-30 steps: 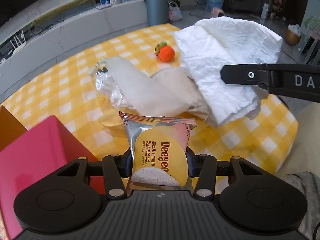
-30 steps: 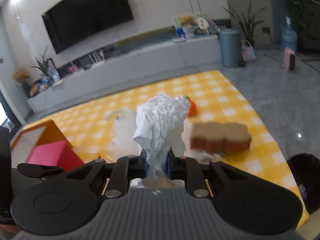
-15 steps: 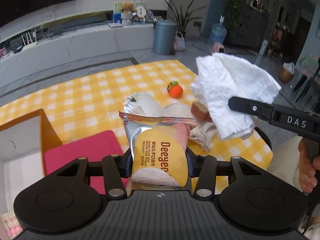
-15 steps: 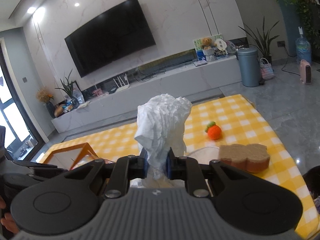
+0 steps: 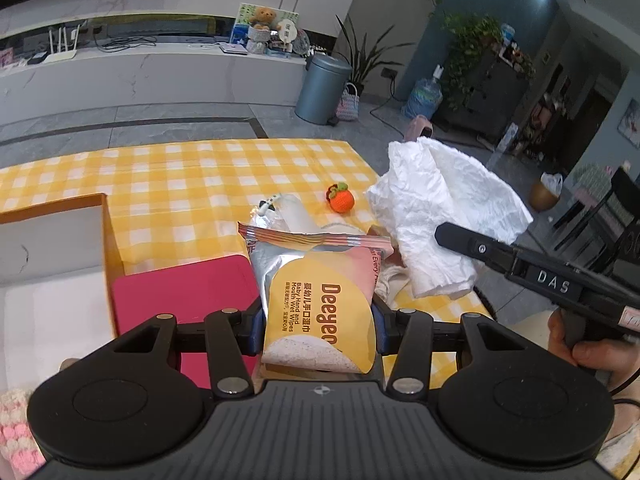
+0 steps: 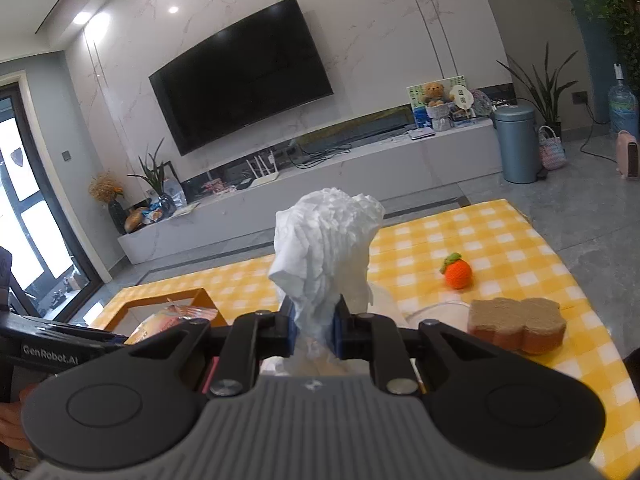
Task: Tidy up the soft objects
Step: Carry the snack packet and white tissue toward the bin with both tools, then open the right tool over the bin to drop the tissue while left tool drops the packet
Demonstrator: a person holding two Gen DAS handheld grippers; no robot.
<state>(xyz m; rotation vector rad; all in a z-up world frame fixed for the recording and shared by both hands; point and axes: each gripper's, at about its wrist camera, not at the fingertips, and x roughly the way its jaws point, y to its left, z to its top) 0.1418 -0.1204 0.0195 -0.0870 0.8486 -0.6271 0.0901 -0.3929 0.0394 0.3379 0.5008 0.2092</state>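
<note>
My left gripper (image 5: 318, 326) is shut on a yellow and silver pack of wet wipes (image 5: 320, 300), held above the table near an orange box (image 5: 80, 248). A crumpled white tissue (image 6: 324, 252) stands up between the pads of my right gripper (image 6: 314, 330), which is shut on it. The same tissue (image 5: 444, 216) and the right gripper's finger show at the right of the left wrist view. On the yellow checked tablecloth (image 5: 180, 176) lie a knitted orange fruit (image 5: 342, 200), a silver-wrapped white roll (image 5: 280, 214) and a brown bread-shaped sponge (image 6: 516, 324).
The orange box holds a pink pad (image 5: 180, 292) and a pink knitted thing (image 5: 16, 432) at its near corner. A person's hand (image 5: 588, 344) grips the right tool. Beyond the table are a grey bin (image 5: 322, 88), a TV bench and floor.
Both grippers have risen with their loads. The left one swung left, so the orange box and pink pad now fill more of its view. The tissue lifted clear of the table.
</note>
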